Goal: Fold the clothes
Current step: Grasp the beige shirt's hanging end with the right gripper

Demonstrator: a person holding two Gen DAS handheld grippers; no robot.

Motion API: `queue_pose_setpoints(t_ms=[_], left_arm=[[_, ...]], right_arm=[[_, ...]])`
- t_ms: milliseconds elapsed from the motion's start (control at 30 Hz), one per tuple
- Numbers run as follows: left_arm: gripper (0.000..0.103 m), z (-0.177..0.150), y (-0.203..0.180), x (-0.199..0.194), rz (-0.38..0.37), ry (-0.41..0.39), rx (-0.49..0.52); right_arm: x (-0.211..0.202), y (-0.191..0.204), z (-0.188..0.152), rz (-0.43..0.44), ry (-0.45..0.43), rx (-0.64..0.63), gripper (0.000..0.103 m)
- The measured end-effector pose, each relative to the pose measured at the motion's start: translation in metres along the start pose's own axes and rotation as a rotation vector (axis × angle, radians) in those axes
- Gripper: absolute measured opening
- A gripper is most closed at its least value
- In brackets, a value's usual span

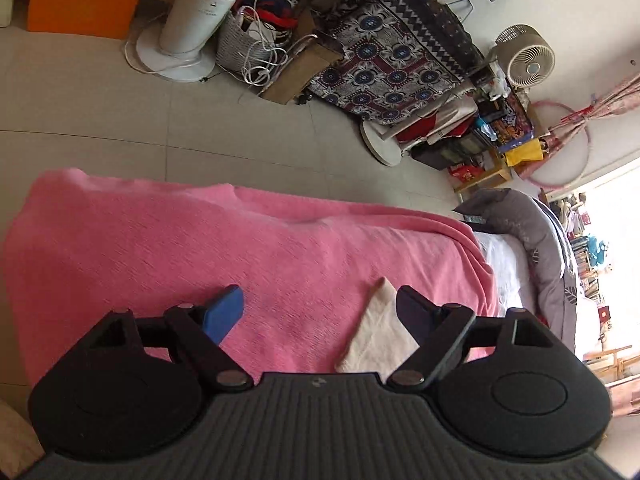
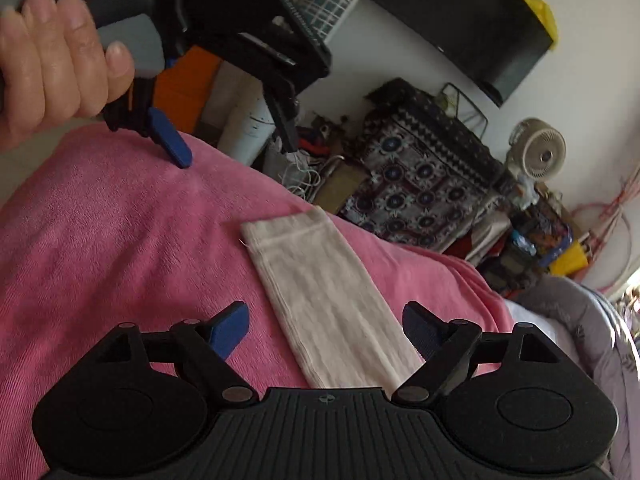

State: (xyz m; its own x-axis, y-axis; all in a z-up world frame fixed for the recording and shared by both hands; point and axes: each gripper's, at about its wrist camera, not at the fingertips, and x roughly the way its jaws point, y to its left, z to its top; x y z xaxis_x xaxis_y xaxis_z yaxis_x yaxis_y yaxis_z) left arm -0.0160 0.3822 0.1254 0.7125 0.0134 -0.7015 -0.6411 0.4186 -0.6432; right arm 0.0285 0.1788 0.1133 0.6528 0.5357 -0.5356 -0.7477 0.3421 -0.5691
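Note:
A cream cloth (image 2: 328, 300), folded into a long narrow strip, lies flat on a pink blanket (image 2: 100, 248). My right gripper (image 2: 326, 328) is open and empty, its blue pads on either side of the strip's near end, just above it. My left gripper (image 1: 320, 308) is open and empty above the blanket; a folded corner of the cream cloth (image 1: 378, 332) shows by its right finger. The left gripper also shows in the right wrist view (image 2: 224, 140), held by a hand at the top left, beyond the strip's far end.
The pink blanket (image 1: 200, 240) covers a raised surface whose far edge drops to a tiled floor (image 1: 120, 100). Beyond it stand a white tower fan (image 1: 204, 16), a basket of cables (image 1: 252, 40), a patterned covered piece (image 1: 384, 68), a small round fan (image 1: 528, 60). Grey bedding (image 1: 532, 240) lies at the right.

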Motion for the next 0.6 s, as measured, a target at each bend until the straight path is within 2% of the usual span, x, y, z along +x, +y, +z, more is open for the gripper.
queue_pose_setpoints(t_ms=[67,100,133,167,233,433,533,600], left_arm=[[0.084,0.010,0.018,-0.007,0.003,0.005,-0.025],[0.084,0.014,0.024,-0.009,0.008,0.008,-0.024],[0.085,0.018,0.030,-0.011,0.013,0.011,-0.023],[0.085,0.020,0.035,-0.013,0.018,0.017,-0.018],[0.085,0.022,0.039,-0.015,0.021,0.025,-0.011],[0.086,0.022,0.034,-0.011,0.043,0.039,0.027],[0.086,0.022,0.027,-0.009,0.062,0.042,0.051],[0.087,0.021,0.024,-0.009,0.072,0.046,0.063]], right_arm=[[0.020,0.023,0.011,-0.036,-0.010,-0.082,0.084],[0.027,0.027,0.015,-0.045,-0.014,-0.084,0.083],[0.032,0.028,0.018,-0.043,-0.015,-0.071,0.076],[0.036,0.025,0.020,-0.021,-0.005,-0.038,0.056],[0.042,0.022,0.026,0.010,0.023,-0.005,0.037],[0.046,0.027,0.027,-0.053,0.025,-0.031,0.037],[0.048,0.029,0.026,-0.079,0.030,-0.030,0.029],[0.049,0.031,0.025,-0.097,0.033,-0.030,0.030]])
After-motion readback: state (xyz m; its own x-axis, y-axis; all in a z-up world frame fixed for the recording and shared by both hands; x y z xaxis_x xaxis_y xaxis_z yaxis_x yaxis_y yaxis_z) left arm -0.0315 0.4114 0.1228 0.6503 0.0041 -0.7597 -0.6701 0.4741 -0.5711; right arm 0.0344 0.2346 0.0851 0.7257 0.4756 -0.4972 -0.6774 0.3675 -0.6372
